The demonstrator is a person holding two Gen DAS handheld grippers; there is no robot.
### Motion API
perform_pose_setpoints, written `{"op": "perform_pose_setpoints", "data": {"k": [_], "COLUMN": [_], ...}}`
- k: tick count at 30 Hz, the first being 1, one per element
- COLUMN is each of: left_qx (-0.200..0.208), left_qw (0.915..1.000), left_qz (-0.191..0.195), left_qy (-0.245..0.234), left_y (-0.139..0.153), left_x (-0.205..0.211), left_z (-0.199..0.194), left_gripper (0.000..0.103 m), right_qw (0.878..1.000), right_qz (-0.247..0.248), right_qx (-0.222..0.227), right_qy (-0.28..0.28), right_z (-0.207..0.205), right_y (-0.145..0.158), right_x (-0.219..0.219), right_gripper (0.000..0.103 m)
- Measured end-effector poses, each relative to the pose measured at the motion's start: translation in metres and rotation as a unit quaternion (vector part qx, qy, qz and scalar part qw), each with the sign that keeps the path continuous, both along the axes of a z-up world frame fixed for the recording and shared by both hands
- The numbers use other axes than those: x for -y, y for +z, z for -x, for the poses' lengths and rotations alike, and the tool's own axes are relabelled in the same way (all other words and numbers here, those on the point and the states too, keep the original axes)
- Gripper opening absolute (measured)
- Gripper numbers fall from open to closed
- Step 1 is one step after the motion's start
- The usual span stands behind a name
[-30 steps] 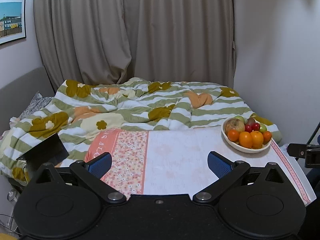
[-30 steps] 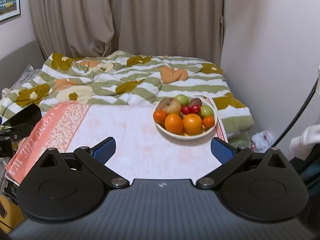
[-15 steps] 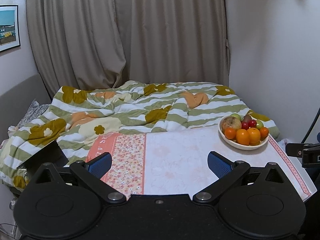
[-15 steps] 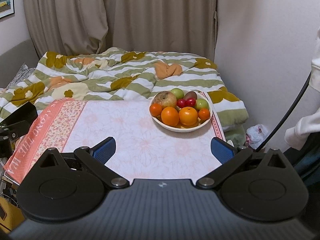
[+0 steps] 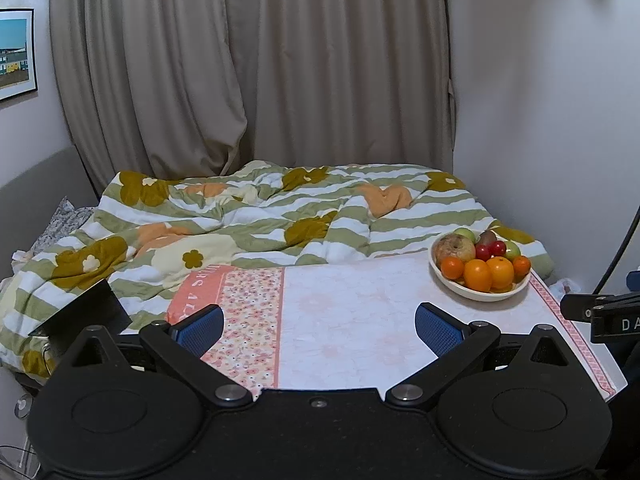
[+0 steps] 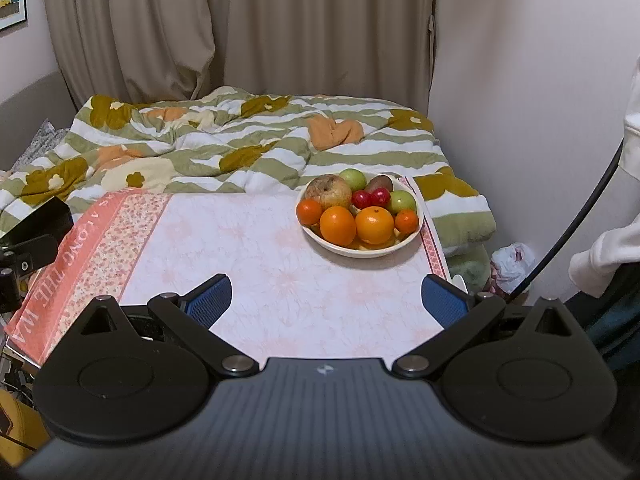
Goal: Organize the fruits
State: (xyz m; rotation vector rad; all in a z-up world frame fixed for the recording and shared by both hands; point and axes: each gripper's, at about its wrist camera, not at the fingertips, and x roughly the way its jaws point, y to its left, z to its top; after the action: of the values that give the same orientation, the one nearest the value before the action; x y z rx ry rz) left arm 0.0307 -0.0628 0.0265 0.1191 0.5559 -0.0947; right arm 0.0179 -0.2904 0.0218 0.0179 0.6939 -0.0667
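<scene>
A white bowl [image 6: 362, 249] full of fruit stands at the far right of a table with a pink floral cloth [image 6: 248, 264]. It holds several oranges [image 6: 338, 225], a brownish apple [image 6: 329, 192], two red fruits [image 6: 372, 199], green apples [image 6: 403, 201] and a kiwi. The bowl also shows in the left wrist view [image 5: 476, 292], far right. My right gripper [image 6: 326, 304] is open and empty, near the table's front edge, short of the bowl. My left gripper [image 5: 319, 330] is open and empty over the cloth's left-middle part.
A bed with a striped floral duvet [image 5: 260, 224] lies behind the table, curtains and a wall beyond. The table's right edge [image 6: 436, 248] is close to the bowl. A plastic bag [image 6: 512, 260] lies on the floor at right. A cable [image 6: 580, 216] hangs there.
Both grippers have tilted up and pulled back slightly, so the table and bowl sit lower in the views. In the right wrist view the bowl has moved towards the centre. Jaws unchanged.
</scene>
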Motion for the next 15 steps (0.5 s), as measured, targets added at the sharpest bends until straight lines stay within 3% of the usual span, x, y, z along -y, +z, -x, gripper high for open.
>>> {"op": "perform_pose_setpoints", "data": {"k": [15], "left_qx": [0.0], "left_qw": [1.0], "left_qz": [0.007], "left_qy": [0.003], "left_y": [0.0015], "left_x": [0.0067], "left_z": [0.0039], "left_gripper": [0.103], "right_qw": [1.0], "right_qz": [-0.004], "right_qx": [-0.003], "right_qy": [0.003], "right_z": [0.0013], "right_y": [0.0016], "right_x": [0.0014], "right_gripper": [0.103]}}
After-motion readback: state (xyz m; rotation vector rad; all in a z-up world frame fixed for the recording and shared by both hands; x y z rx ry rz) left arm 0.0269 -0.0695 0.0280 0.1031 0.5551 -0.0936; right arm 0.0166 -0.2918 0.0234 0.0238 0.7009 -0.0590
